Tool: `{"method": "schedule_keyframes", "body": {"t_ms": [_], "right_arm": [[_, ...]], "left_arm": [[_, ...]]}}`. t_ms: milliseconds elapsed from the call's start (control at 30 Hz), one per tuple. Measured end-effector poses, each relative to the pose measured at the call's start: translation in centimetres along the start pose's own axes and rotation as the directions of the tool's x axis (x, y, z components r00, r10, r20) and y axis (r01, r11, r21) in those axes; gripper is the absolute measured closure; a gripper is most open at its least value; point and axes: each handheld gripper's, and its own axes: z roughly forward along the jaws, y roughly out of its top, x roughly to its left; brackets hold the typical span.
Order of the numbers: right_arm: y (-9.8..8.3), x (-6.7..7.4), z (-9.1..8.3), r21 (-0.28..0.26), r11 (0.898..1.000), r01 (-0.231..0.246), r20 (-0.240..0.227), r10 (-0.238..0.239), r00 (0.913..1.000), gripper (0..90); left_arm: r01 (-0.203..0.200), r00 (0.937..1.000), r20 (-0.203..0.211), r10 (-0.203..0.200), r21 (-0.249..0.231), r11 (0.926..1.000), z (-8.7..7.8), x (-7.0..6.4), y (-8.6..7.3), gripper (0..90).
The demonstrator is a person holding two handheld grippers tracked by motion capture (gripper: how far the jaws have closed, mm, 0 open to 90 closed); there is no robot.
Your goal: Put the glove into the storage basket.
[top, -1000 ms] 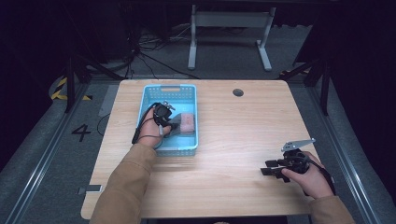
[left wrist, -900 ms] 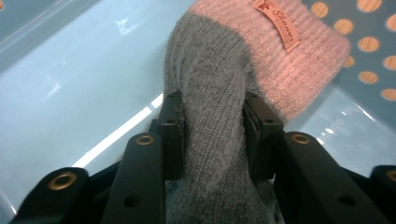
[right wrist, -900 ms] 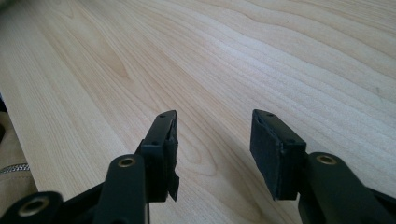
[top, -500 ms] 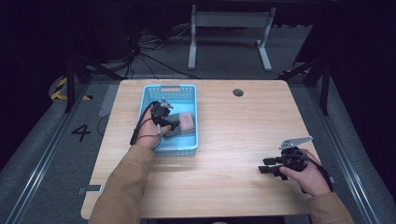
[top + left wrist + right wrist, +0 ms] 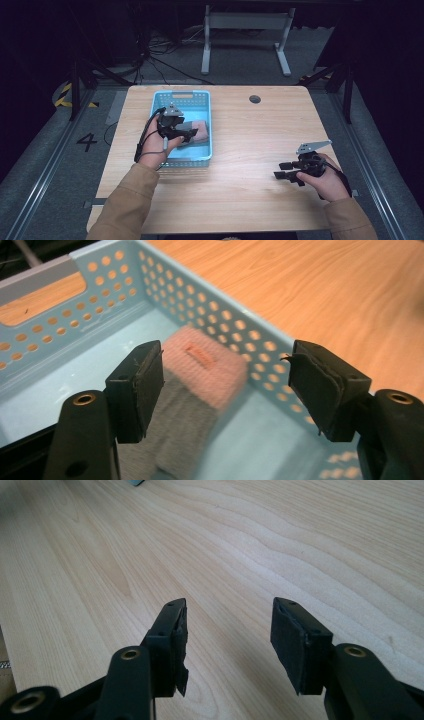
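Note:
A folded pink and grey cloth [image 5: 199, 131] [image 5: 200, 375] lies inside a light blue perforated basket [image 5: 186, 96] [image 5: 120, 285] on the left half of the wooden table [image 5: 250, 135]. My left gripper [image 5: 191, 134] [image 5: 225, 390] hovers inside the basket, open, its jaws apart just above the cloth with nothing held. At the table's right front, my right gripper [image 5: 280, 170] [image 5: 227, 640] stays open low over bare wood, with nothing between its jaws.
A small dark round hole [image 5: 255, 99] sits near the table's far edge. The table's front edge and right edge are close to my right hand [image 5: 327, 182]. A metal stand [image 5: 245, 35] is on the floor beyond the table.
My left gripper has drawn back slightly toward me inside the basket, above the cloth. The right gripper has shifted a little nearer the front edge.

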Motion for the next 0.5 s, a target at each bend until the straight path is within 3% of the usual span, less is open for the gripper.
{"method": "schedule_keyframes", "body": {"t_ms": [267, 300, 500], "right_arm": [[0.0, -0.4, 0.2, 0.002, 1.000, -0.002, 0.005, 0.002, 1.0000, 49.2], [-0.1, -0.5, 0.3, 0.001, 1.000, -0.007, 0.004, 0.007, 1.0000, 49.1], [-0.6, -0.7, 0.1, 0.006, 1.000, -0.016, 0.012, 0.016, 0.9998, 49.1]], "left_arm": [[-0.019, 0.9986, 0.049, 0.018, 0.003, 0.9998, -2.0, -2.3, -0.6, 31.8], [-0.030, 0.9974, 0.065, 0.031, -0.012, 0.9995, -2.6, -3.1, -1.0, 31.8], [-0.055, 0.9918, 0.115, 0.055, -0.002, 0.9985, -3.6, -4.8, -2.0, 31.8]]}}
